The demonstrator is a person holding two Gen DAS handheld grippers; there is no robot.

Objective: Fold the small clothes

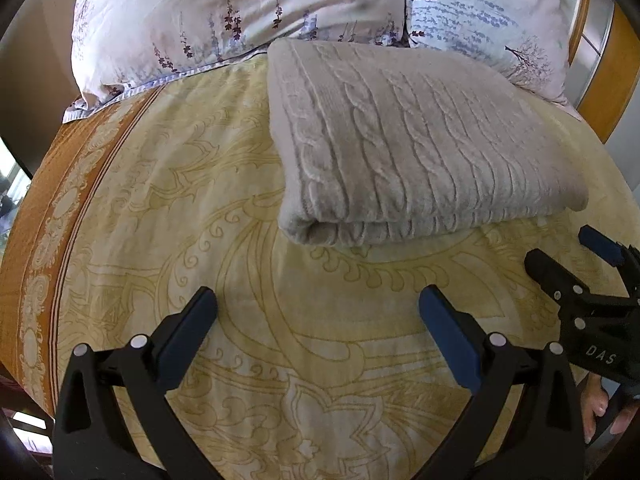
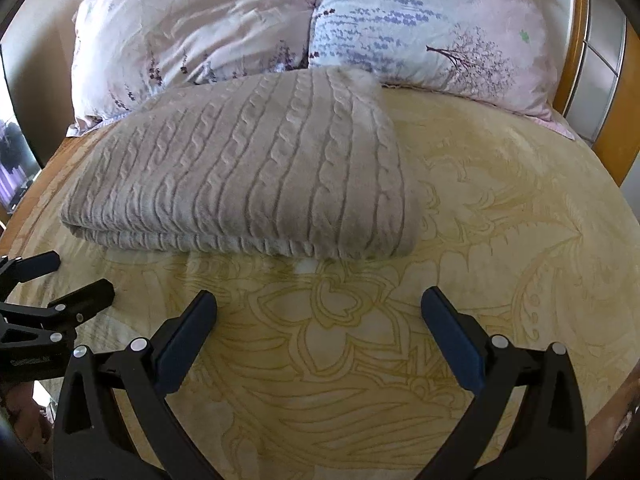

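A grey cable-knit garment (image 1: 416, 148) lies folded into a thick rectangle on the yellow patterned bedspread (image 1: 256, 264), its folded edge toward me. In the right wrist view the same garment (image 2: 256, 172) sits ahead and to the left. My left gripper (image 1: 318, 304) hangs open above the bedspread, short of the garment, with nothing between its blue pads. My right gripper (image 2: 319, 306) is also open and empty, a little back from the garment's near edge. The right gripper (image 1: 572, 256) shows at the right edge of the left wrist view, and the left gripper (image 2: 60, 276) shows at the left edge of the right wrist view.
Two floral pillows (image 1: 224, 20) (image 2: 432, 36) lie against the head of the bed behind the garment. A wooden bed frame (image 1: 616, 80) curves along the right. The bedspread's orange border (image 1: 44, 208) marks the left edge of the bed. A person's hand (image 1: 600, 408) holds the right gripper.
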